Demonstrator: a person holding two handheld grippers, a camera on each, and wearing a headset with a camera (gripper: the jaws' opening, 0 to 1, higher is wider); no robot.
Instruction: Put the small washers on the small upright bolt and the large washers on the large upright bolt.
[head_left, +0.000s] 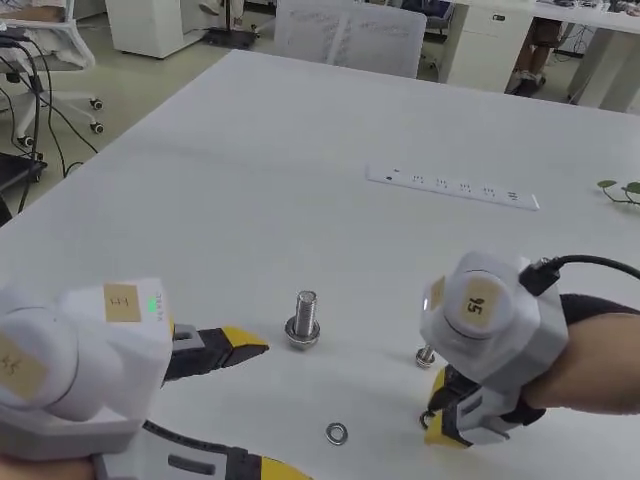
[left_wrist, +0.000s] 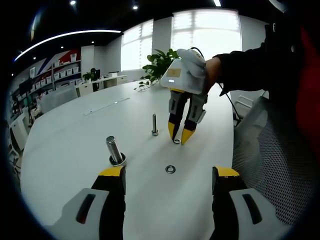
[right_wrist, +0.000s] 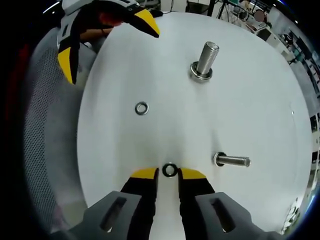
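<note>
Evidently readying a lift onto the small bolt (right_wrist: 232, 160) just right of its tips, the right gripper (right_wrist: 169, 175) sets narrow jaws around a washer (right_wrist: 170, 170) on the desk (right_wrist: 250, 110), pinched or not I cannot tell, while the left gripper (right_wrist: 106, 42) hangs spread wide.

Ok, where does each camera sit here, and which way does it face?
Head view: on the headset, facing forward and down at the table; left gripper, right gripper and an arm show.
Left gripper view: on the left gripper, facing along its open fingers toward the right gripper and the hand holding it.
Right gripper view: on the right gripper, facing down at a washer between its fingers; left gripper at top.
Shared: all three show the large bolt and small bolt.
</note>
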